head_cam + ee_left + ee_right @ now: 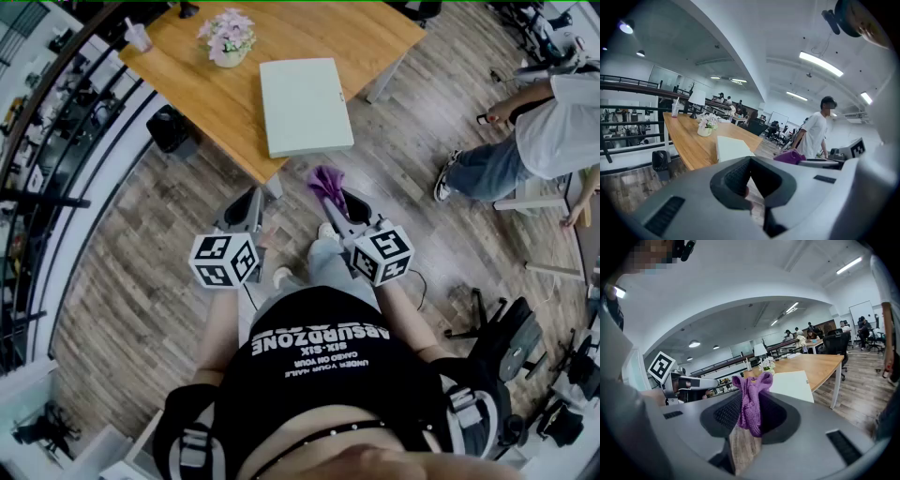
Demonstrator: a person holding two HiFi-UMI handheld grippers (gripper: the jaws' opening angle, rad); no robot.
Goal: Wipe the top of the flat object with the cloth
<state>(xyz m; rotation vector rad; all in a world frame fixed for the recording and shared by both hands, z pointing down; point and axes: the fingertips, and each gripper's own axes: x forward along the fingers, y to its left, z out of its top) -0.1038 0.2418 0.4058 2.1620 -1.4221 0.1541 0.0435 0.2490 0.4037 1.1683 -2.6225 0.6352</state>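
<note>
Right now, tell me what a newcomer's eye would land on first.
The purple cloth stands out, pinched in the right gripper and held short of the wooden table. Beyond it the pale flat object lies on that table, with a pot of pink flowers behind it.

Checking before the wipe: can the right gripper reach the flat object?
Probably yes: the right gripper, shut on the cloth, sits just short of the flat object at the near table edge, nothing between them.

The cloth point(752, 401) is purple, the flat object point(303, 105) pale green, the table point(211, 89) honey wood-grain.
</note>
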